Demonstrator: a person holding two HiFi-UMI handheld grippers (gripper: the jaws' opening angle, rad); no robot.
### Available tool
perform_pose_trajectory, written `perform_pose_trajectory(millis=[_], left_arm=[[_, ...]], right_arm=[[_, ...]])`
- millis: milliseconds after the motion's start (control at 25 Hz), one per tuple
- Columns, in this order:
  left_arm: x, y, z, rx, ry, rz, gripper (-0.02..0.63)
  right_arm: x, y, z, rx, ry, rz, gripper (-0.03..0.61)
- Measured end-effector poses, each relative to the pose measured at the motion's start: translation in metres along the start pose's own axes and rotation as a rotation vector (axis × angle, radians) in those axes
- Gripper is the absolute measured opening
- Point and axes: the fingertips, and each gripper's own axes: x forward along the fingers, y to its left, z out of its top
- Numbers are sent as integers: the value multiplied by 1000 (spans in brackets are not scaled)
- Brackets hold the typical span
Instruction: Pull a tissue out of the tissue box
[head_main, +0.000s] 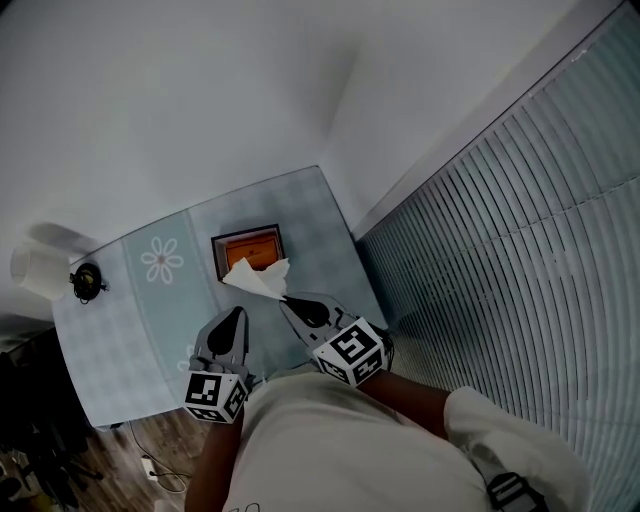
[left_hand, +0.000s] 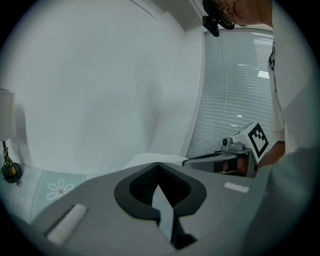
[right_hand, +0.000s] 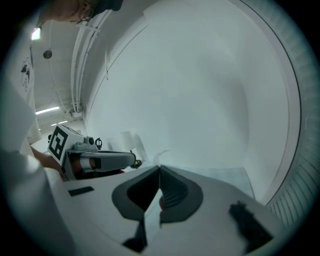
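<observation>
1. The right gripper (head_main: 285, 298) is clenched on one end of the white tissue (head_main: 258, 278).
2. The tissue lies raised over the near rim of the tissue box (head_main: 250, 245), which sits about mid-table (head_main: 140, 330).
3. The left gripper (head_main: 241, 311) has its jaws pressed together on nothing, just beside the tissue.
4. A paper roll (head_main: 35, 268) stands at the table's far left corner.

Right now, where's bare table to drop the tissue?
Free: the patch between the tissue box and the small dark object, around the flower print; also the strip between the box and the right edge of the table. Crowded: in front of the box, with the tissue, left gripper and right gripper.
</observation>
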Motion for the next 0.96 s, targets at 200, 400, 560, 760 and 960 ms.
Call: perform_pose_trajectory(millis=[200,400,560,760,960], left_arm=[[4,-4,-2,-9,-4,0,5],[5,-5,1,-5,-16,-4,5],[3,-5,2,-10,-19,-6,5],[3,-3,-3,-15,-12,-2,5],[5,-1,-7,-18,-5,0,5]], right_arm=[[2,5,-14,16,25,14,12],[3,9,-22,12,52,24,12],[4,7,-23,24,64,15,12],[7,5,-26,22,69,20,12],[9,3,-28,23,69,18,12]])
